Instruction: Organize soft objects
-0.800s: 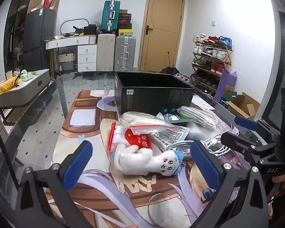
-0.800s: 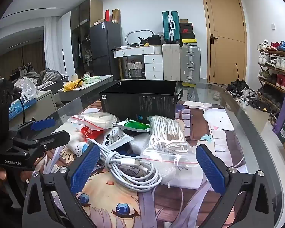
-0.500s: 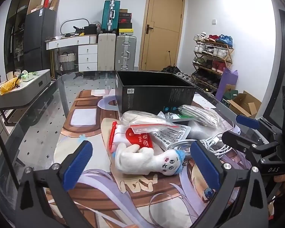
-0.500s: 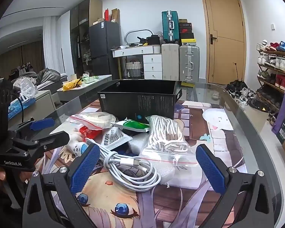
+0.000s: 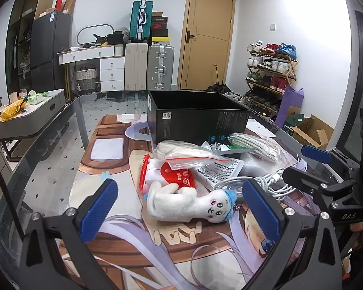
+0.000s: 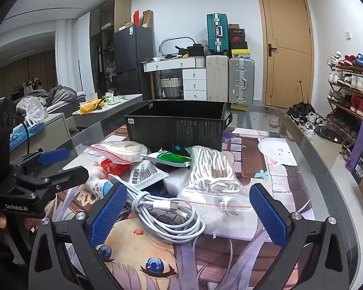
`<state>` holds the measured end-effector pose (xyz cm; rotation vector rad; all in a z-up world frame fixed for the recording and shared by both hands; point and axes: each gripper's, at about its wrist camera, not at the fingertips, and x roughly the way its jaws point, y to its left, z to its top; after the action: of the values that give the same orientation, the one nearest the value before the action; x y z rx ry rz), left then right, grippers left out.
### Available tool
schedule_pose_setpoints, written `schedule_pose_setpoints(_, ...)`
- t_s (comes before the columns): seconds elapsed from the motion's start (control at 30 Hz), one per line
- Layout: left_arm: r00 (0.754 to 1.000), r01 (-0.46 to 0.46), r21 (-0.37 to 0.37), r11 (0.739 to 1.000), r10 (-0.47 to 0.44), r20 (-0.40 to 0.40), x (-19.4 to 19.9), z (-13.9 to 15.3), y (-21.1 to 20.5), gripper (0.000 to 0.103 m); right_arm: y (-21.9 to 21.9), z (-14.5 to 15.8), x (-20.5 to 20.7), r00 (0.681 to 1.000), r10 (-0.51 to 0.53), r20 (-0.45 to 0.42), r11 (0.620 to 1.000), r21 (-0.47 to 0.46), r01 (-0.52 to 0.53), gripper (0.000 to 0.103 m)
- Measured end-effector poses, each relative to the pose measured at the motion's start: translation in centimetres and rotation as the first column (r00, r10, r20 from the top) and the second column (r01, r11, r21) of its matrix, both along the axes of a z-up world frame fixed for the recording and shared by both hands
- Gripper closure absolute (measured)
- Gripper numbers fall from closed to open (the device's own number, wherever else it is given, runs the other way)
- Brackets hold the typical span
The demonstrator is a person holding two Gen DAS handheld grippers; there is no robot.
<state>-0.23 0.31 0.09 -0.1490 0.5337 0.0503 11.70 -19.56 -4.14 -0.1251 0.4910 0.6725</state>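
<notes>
Nothing looks sorted yet, I judge: the black box [image 5: 198, 118] on the table [image 5: 48, 159] seems empty, the pile just before it. My left gripper [image 5: 181, 207] and right gripper [image 6: 186, 213] both stand wide, holding nothing. The plush toy [image 5: 191, 204] lies between my left fingers, long axis crosswise, head rightward.

two low wrist views facing the black box [image 5: 198, 118], shared clutter pile

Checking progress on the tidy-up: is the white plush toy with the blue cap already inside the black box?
No, the white plush toy with the blue cap lies on the printed table mat, in front of the black box.
</notes>
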Motion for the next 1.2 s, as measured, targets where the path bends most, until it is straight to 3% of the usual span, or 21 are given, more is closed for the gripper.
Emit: schedule_pose_setpoints(1.2,1.000,-0.002,0.011,1.000,0.002,-0.001,0.12,-0.07,-0.16,0.000,0.15,-0.04,-0.10,1.000,-0.001,0.003,1.000,-0.007,0.001,0.000)
